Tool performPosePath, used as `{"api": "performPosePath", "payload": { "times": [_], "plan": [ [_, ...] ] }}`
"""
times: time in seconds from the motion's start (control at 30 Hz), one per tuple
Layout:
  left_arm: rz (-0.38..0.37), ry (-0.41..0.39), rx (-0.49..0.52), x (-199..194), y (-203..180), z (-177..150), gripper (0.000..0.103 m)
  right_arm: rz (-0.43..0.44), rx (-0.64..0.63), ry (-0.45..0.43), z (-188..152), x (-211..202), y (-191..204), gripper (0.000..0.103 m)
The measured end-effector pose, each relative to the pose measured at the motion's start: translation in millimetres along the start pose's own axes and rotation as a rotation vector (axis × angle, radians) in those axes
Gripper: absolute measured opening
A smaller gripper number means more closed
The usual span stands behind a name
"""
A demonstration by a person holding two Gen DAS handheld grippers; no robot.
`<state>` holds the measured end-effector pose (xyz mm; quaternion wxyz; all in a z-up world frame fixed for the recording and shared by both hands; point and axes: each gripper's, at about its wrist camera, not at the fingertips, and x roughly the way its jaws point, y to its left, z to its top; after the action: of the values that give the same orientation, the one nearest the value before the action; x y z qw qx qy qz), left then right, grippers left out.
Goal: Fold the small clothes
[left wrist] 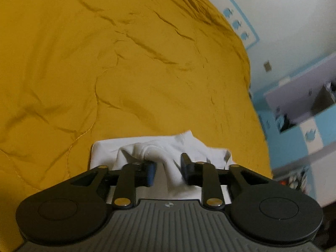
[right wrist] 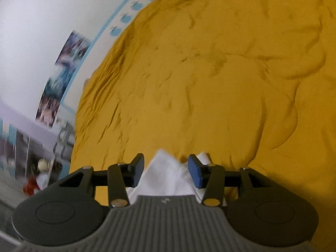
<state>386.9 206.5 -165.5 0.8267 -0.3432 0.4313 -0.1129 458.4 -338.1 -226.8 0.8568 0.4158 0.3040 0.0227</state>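
Black plastic forms the two fingers of the left gripper [left wrist: 168, 171], and each finger carries a blue rubber-like pad. The jaws stand apart with a clear gap, and a raised ridge of the white garment [left wrist: 159, 153] runs through this gap; the pads do not press on it as far as I can see. The cloth is soft and thin, probably cotton, with rounded folds and one flat rectangular part at the left side of the picture. It lies on the yellow bedcover [left wrist: 105, 63] just in front of the fingers.

The right gripper [right wrist: 166, 170] has the same two black fingers with blue pads, also spread apart. Between them sits the white garment [right wrist: 166, 176], here with pointed, crisp corners, and it touches neither pad clearly. The picture is a little blurred, so I cannot tell this contact with certainty.

One garment is visible in each view. Under it the yellow bedcover [right wrist: 210, 84] is matte, quilted with curved stitch lines, and full of small wrinkles. Beyond its edge stands a white wall [right wrist: 42, 21] with light blue trim.
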Motion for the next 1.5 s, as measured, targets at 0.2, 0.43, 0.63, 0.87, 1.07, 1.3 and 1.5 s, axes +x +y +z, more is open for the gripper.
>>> {"api": "performPosePath", "payload": {
  "times": [0.2,0.43,0.63,0.87,1.07,1.3,1.5],
  "plan": [
    [-0.118,-0.177,-0.093,-69,0,16,0.055,0.079,-0.030,0.068,-31,-46,-3,0.051],
    [-0.212,-0.195,-0.148,-119,11,-89,0.063,0.119,0.026,0.098,-86,-140,-23,0.055],
    [-0.143,-0.127,-0.364,-112,43,-206,0.066,0.071,0.094,0.184,-138,-174,-41,0.066],
    [-0.125,-0.218,-0.562,-98,65,-238,0.076,0.020,0.217,0.160,-155,-143,-55,0.064],
    [-0.043,-0.229,-0.559,-64,55,-209,0.076,-0.019,0.263,0.112,-143,-110,-45,0.066],
    [-0.052,-0.251,-0.590,-42,49,-205,0.017,-0.020,0.272,0.106,-131,-77,-41,0.011],
    [-0.104,-0.285,-0.523,-55,26,-192,0.014,0.051,0.265,0.103,-119,-87,-32,0.007]
  ]
}}
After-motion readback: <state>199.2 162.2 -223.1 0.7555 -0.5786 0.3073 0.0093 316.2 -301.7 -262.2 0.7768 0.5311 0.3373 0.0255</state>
